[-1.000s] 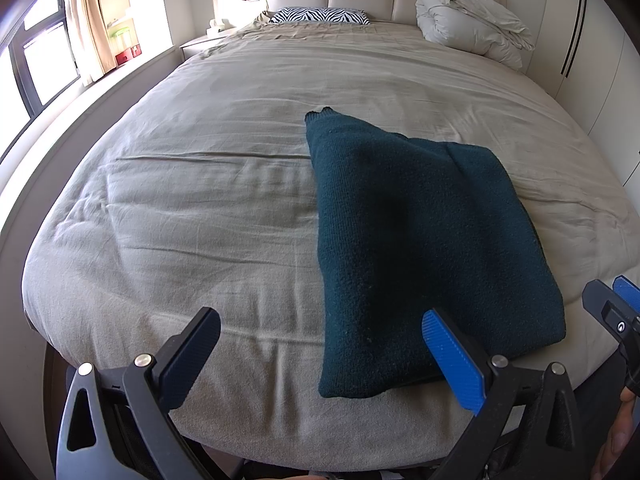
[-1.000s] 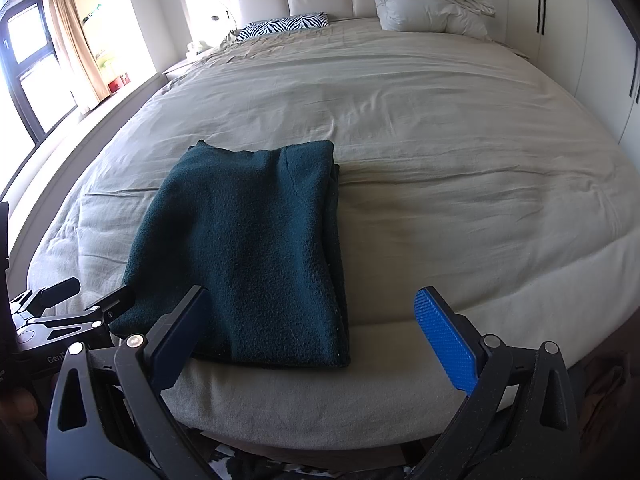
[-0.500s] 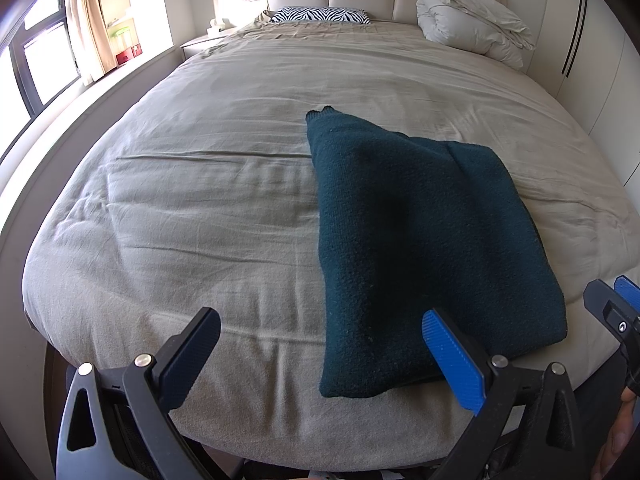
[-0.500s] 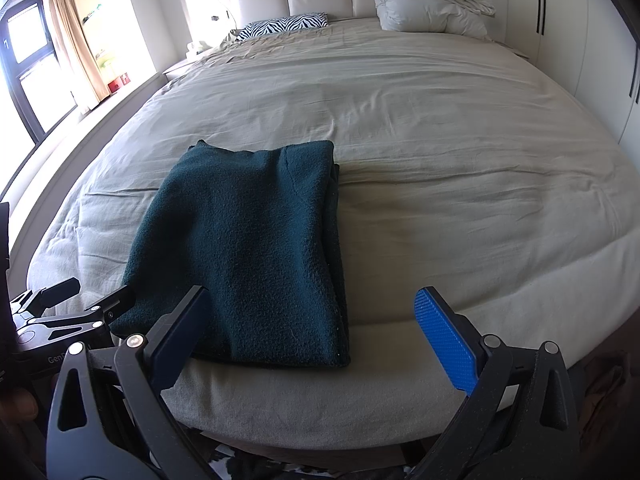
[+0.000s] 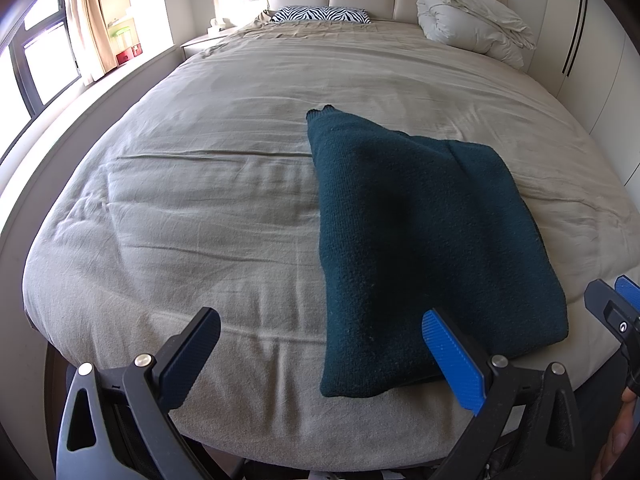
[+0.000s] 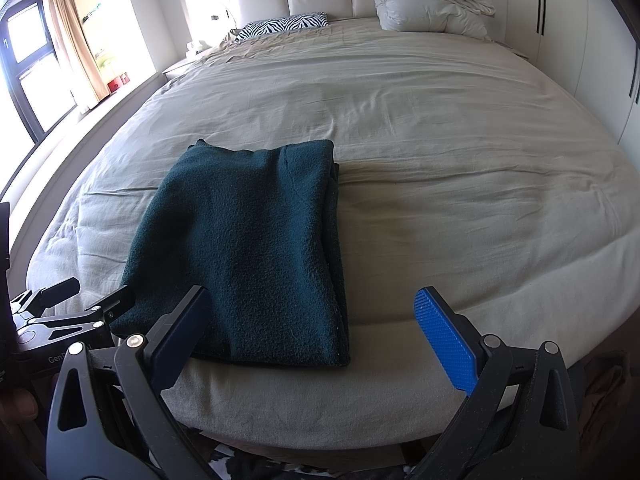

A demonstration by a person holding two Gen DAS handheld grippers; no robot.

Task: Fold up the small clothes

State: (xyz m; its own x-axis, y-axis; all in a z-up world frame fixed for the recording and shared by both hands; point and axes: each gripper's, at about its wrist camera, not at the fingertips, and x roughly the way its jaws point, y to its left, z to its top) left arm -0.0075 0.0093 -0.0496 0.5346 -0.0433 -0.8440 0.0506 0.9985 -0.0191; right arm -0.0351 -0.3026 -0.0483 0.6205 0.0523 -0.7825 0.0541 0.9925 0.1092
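Both grippers hover off the foot of the bed point(image 5: 168, 216), fingers spread wide and holding nothing. The left gripper point(image 5: 320, 352) has the folded dark green sweater point(image 5: 416, 232) just ahead and right; the right gripper point(image 6: 316, 332) sees it ahead and left. The sweater's long axis runs away toward the headboard, its near short edge between the two grippers, about equally close to each.

Both claws are held low and level, side by side, pointing forward with nothing between their fingers. The left claw point(image 5: 320, 356) has its jaws spread wide, the dark pad on one side and the blue ribbed pad point(image 5: 452, 364) on the other well apart, and it also shows at the lower left edge of the right wrist view point(image 6: 86, 300). The right claw point(image 6: 312, 336) is spread just as wide, its blue pad point(image 6: 446, 340) facing inward, and its tip juts in at the right edge of the left wrist view point(image 5: 616, 304).
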